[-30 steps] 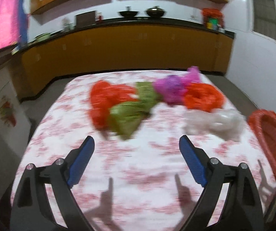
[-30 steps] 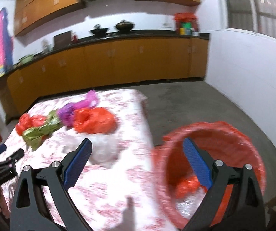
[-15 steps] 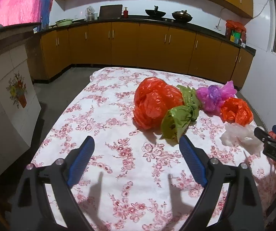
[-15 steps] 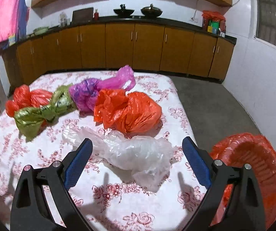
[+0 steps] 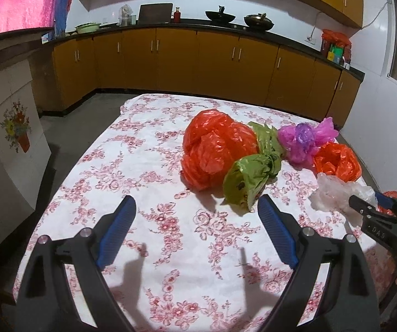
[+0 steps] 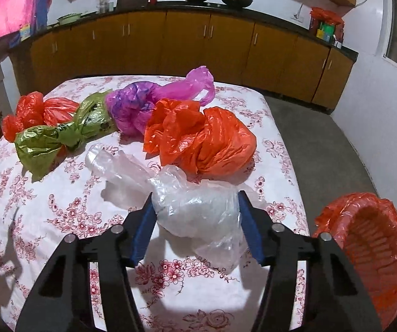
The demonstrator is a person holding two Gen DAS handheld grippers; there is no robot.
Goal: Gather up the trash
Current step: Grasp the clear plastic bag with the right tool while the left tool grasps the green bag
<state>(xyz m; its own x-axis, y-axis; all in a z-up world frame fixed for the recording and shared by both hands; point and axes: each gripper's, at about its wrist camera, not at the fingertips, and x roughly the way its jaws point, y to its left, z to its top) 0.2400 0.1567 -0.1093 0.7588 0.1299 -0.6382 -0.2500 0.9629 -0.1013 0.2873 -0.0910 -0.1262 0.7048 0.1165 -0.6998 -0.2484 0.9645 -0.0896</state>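
Several crumpled plastic bags lie on the flowered tablecloth (image 5: 148,171). My right gripper (image 6: 195,197) is low over the table with its jaws closing, and the clear plastic bag (image 6: 198,210) fills the gap, both blue pads touching its sides. Behind it lie an orange bag (image 6: 198,138), a purple bag (image 6: 143,102), a green bag (image 6: 60,135) and a red bag (image 6: 32,110). My left gripper (image 5: 195,202) hovers open and empty over bare cloth, just short of the green bag (image 5: 251,177) and red bag (image 5: 215,149). The right gripper (image 5: 375,221) shows at that view's right edge by the clear bag (image 5: 334,193).
A red-lined basket (image 6: 375,238) stands off the table's right edge, low beside my right gripper. Orange kitchen cabinets (image 5: 198,63) with pots on the counter run along the far wall. A white cupboard (image 5: 4,144) stands left of the table. Grey floor surrounds the table.
My right gripper swung from over the basket to the table, came down onto the clear bag and narrowed its jaws around it. The left gripper shifted sideways, then held still, open.
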